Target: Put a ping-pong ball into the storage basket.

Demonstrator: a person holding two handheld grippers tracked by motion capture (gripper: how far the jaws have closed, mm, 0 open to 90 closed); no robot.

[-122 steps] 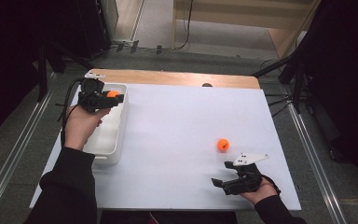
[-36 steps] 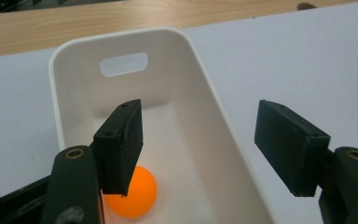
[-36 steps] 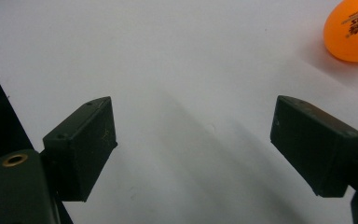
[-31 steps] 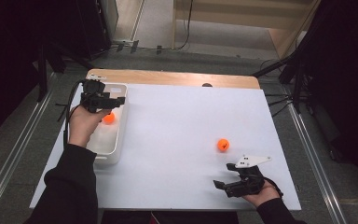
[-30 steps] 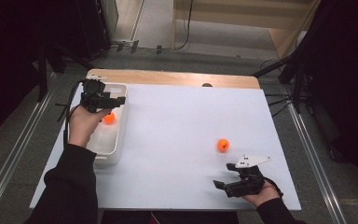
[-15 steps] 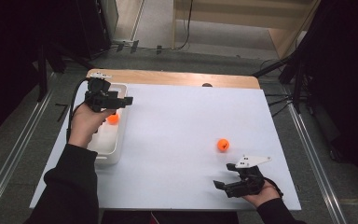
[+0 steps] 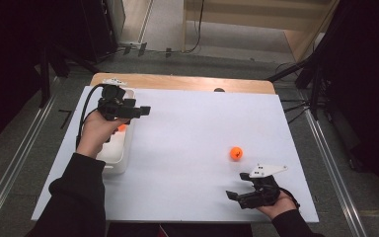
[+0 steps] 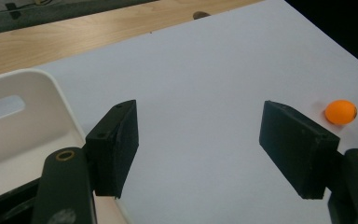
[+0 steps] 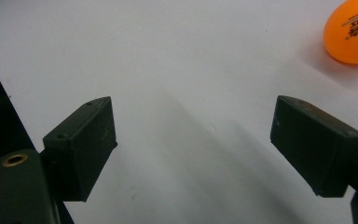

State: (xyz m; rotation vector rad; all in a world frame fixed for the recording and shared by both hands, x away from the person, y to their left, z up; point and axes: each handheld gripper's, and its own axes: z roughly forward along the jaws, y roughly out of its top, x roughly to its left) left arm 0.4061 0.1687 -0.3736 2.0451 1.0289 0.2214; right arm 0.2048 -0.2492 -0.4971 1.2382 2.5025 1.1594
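So you are resting your right tool [image 7: 233, 195], released and empty, on the near right of the table [image 7: 187, 148]. One orange ball [image 7: 235, 153] is still waiting just beyond it. Farther left, your left tool [image 7: 145, 110], jaws just widening with nothing between them, is hovering by the white bin [image 7: 116, 163], where another ball [image 7: 122, 128] is lying.

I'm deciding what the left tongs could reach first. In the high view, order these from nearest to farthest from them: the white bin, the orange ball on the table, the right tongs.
1. White bin: directly beneath the left tongs.
2. Orange ball on the table: right of centre.
3. Right tongs: near right corner.
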